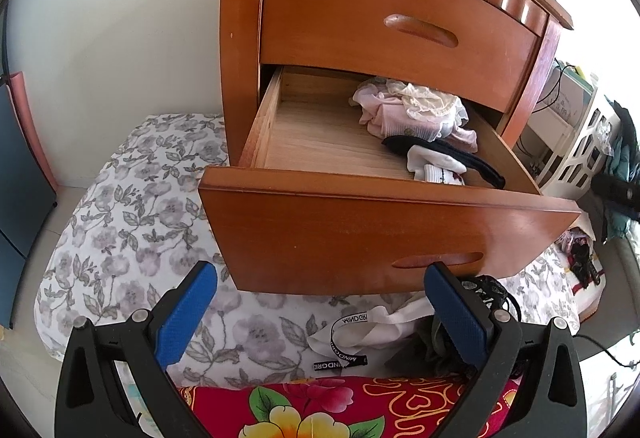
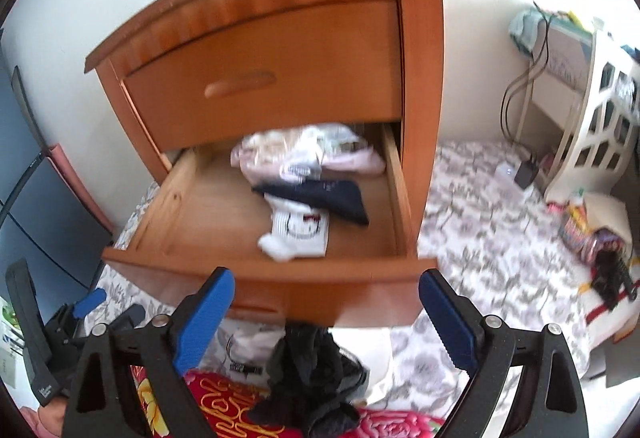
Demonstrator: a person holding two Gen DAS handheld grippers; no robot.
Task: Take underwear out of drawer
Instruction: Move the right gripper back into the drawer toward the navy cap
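both hand-held grippers (image 1: 320, 314) (image 2: 326, 318) gape below the pulled-out drawer (image 1: 384, 230) front edge.

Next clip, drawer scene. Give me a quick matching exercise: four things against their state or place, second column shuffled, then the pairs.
1. upper drawer
2. lower drawer
3. black garment
4. white sock

A. inside the lower drawer, near its front
B. pulled out
C. shut
D. on the bedding below the drawer front

Pairs: 1-C, 2-B, 3-D, 4-A
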